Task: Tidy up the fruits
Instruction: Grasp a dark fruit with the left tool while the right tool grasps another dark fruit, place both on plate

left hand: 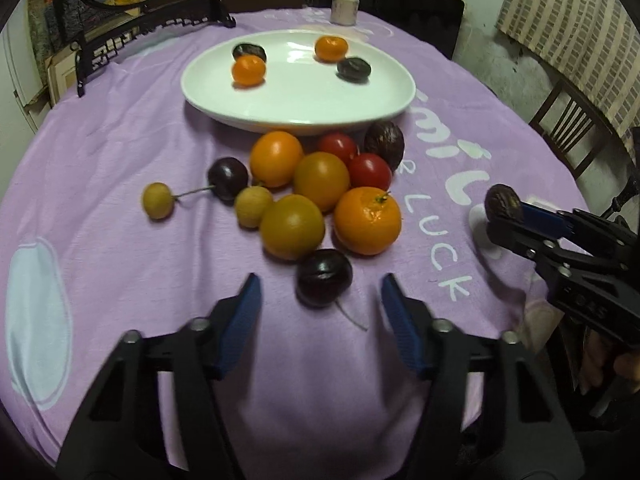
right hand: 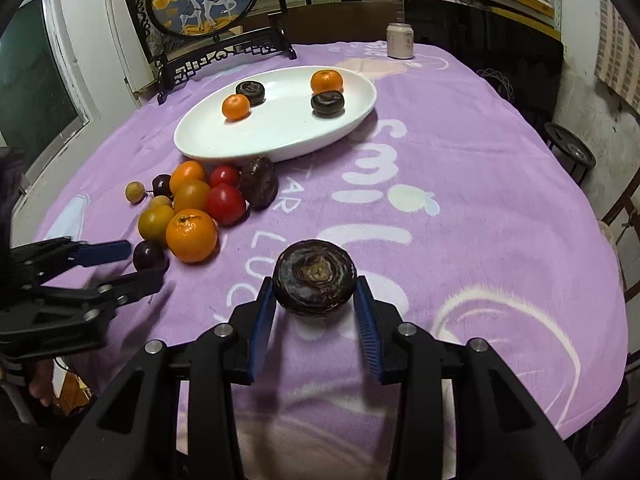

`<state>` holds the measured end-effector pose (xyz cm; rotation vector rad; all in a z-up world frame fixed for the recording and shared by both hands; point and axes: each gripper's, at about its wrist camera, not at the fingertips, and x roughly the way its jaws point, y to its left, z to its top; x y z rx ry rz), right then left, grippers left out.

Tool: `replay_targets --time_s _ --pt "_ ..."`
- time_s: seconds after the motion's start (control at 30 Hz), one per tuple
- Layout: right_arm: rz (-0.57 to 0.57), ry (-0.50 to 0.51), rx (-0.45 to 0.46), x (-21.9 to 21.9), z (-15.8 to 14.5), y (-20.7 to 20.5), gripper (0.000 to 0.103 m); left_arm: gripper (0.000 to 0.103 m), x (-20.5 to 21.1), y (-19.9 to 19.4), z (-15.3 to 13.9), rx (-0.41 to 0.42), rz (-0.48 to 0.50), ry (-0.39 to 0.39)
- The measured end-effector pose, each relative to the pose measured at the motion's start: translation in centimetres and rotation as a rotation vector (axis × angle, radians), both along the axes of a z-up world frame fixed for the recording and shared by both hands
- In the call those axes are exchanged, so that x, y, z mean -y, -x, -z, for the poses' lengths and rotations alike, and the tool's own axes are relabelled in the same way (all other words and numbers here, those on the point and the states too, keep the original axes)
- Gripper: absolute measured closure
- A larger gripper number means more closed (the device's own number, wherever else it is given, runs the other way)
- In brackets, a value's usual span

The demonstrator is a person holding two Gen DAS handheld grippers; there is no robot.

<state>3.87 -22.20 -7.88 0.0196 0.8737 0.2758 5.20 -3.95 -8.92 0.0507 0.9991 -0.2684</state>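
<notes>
On my far left the purple tablecloth [left hand: 100, 152] lies bare, with plenty of free cloth between the table's near rim and the fruit. My left gripper [left hand: 320, 300] hangs low over it, jaws apart and holding nothing; a dark cherry [left hand: 324, 282] sits just ahead of them, in line with the gap but beyond the blue pads, its stem trailing toward me. Past it the loose pile begins: a small yellowish fruit [left hand: 158, 200] alone at the left edge, then a second cherry [left hand: 228, 178], another small yellow one [left hand: 253, 211], three dull orange fruits bunched together, a bright mandarin [left hand: 367, 220] on the near right, two red tomatoes [left hand: 370, 171] and a brown wrinkled fruit [left hand: 385, 145] up against the rim of the white plate [left hand: 304, 104]. The pile is tight; fruits touch one another, and only its left and near sides are open to come in from.

The plate stands behind the pile and holds two small mandarins and two dark flat fruits, with wide empty white in its middle and front.

Further right the cloth is clear except for its printed letters. There my right gripper [right hand: 316, 300] is clamped on a dark, flat, ringed fruit [right hand: 315, 283], a pad pressed to each side, well apart from the pile. A pale can [right hand: 400, 41] stands at the far edge beside a dark framed panel [right hand: 204, 0].
</notes>
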Motion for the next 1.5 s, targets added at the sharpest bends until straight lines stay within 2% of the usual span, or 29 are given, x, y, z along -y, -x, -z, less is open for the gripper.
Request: replay_targets --time_s 0.07,0.1,0.2,0.43,0.63,0.73,0.83,0.93,1.03,1.1,1.17,1.23,1.3,1.5 --pt "-0.002 -0.004 0.001 0.1 0.0 0.1 0.063 0.069 0.2 -0.4 0.4 0.0 -0.008 -0.008" --pt "-0.004 -0.007 0.001 0.1 0.0 0.1 0.063 0.073 0.2 -0.4 0.3 0.01 -0.014 -0.016" --pt "-0.013 -0.008 0.001 -0.1 0.0 0.1 0.063 0.073 0.0 -0.1 0.0 0.016 -0.007 0.019" --pt "-0.035 -0.011 -0.01 -1.1 0.1 -0.1 0.063 0.073 -0.8 0.7 -1.4 0.056 -0.002 0.024" --pt "-0.072 -0.012 -0.005 -2.3 -1.1 -0.9 0.063 0.073 -2.3 0.2 -3.3 0.092 -0.008 0.044" --pt "-0.097 0.002 0.015 -3.3 -2.4 -2.3 0.063 0.073 -3.6 -1.7 -5.3 0.123 -0.028 0.047" --pt "-0.125 0.034 0.065 -4.7 -4.6 -4.6 0.063 0.073 -4.7 -5.3 -7.8 0.166 -0.071 0.031" --pt "-0.143 0.013 0.081 -5.9 -6.3 -8.2 0.063 0.073 -4.8 -10.3 -9.1 0.157 -0.097 0.037" --pt "-0.133 0.011 0.08 -6.9 -6.5 -12.4 0.063 0.073 -4.6 -15.6 -8.3 0.114 -0.135 0.022" --pt "-0.127 0.004 0.058 -7.4 -5.7 -14.9 0.063 0.073 -4.5 -19.1 -6.7 0.061 -0.164 0.029" --pt "-0.113 -0.014 0.021 -7.4 -4.4 -17.2 0.063 0.073 -4.8 -20.5 -5.2 0.024 -0.186 0.057" --pt "-0.104 -0.013 -0.002 -7.4 -3.4 -18.3 0.063 0.073 -4.9 -20.9 -4.2 0.012 -0.183 0.079" --pt "-0.102 -0.007 -0.018 -7.4 -2.6 -19.0 0.063 0.073 -4.7 -20.9 -3.5 0.01 -0.177 0.06" --pt "-0.077 0.015 -0.027 -7.5 -1.5 -20.4 0.061 0.07 -4.5 -21.3 -3.6 0.027 -0.147 0.071"
